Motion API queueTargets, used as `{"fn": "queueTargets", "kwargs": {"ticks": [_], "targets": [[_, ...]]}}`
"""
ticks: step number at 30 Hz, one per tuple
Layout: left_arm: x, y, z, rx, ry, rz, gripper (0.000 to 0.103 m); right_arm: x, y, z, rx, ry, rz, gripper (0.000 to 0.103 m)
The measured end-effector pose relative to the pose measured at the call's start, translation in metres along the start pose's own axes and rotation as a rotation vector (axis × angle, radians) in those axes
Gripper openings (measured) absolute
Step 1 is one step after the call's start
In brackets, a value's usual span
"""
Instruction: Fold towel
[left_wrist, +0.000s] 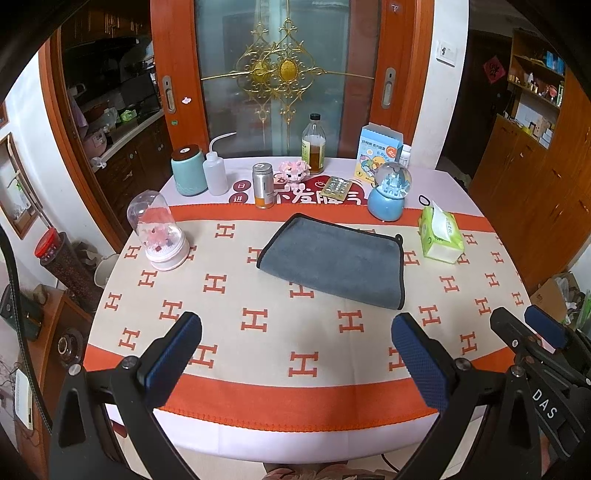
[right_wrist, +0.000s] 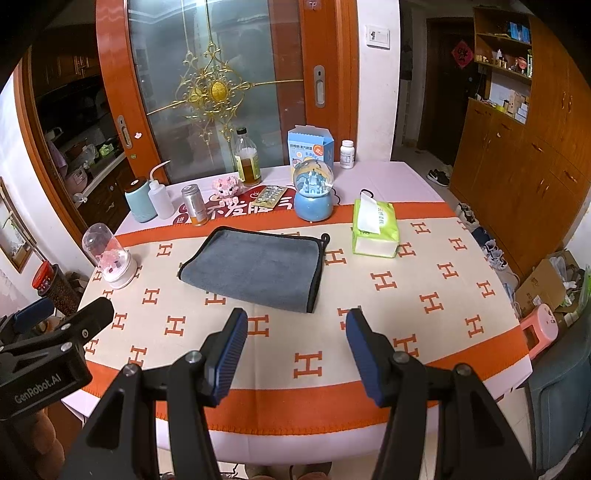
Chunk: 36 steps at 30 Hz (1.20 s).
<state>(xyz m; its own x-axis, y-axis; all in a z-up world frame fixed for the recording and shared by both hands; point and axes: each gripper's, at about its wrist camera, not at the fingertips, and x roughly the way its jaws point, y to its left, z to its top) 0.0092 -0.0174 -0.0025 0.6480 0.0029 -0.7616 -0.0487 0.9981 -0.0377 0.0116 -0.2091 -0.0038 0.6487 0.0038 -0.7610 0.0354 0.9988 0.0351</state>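
- Grey microfibre with a black hem: one towel (left_wrist: 332, 264) lies already doubled over near the middle of the worktop (left_wrist: 258, 369), on the cream and orange cloth with its H pattern, a small black hanging loop at its far right corner.
- My left gripper (left_wrist: 295, 354) hovers near the worktop's front edge, on my side of the towel, its two blue pads spread wide apart and holding nothing.
- My right gripper (right_wrist: 297, 350) hangs likewise on the near side of the towel, its two pads also spread, empty, not touching the fabric.
- Right of the towel: one green tissue pack (right_wrist: 375, 230), a sheet poking out of its top.
- Left of the towel: one clear dome ornament (left_wrist: 159, 232) with pink figures inside, on a white base.
- Beyond the towel, along the far side, I count one blue snow globe (right_wrist: 314, 195), one blister pack of pills (right_wrist: 269, 195), one pink block-built toy (right_wrist: 227, 186), one silver can (right_wrist: 194, 205), one amber liquid bottle (right_wrist: 247, 158), one white squeeze bottle (right_wrist: 160, 197), one teal canister (right_wrist: 138, 201), one blue carton (right_wrist: 310, 146) and one small white pill bottle (right_wrist: 347, 153).
- One black hair tie (left_wrist: 424, 200) lies behind the tissue pack.
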Motion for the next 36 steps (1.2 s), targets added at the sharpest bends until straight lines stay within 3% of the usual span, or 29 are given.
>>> {"fn": "queueTargets", "kwargs": {"ticks": [36], "targets": [[0.003, 0.017, -0.007, 0.005, 0.009, 0.010, 0.102, 0.002, 0.001, -0.003, 0.000, 0.005, 0.005, 0.056]]}}
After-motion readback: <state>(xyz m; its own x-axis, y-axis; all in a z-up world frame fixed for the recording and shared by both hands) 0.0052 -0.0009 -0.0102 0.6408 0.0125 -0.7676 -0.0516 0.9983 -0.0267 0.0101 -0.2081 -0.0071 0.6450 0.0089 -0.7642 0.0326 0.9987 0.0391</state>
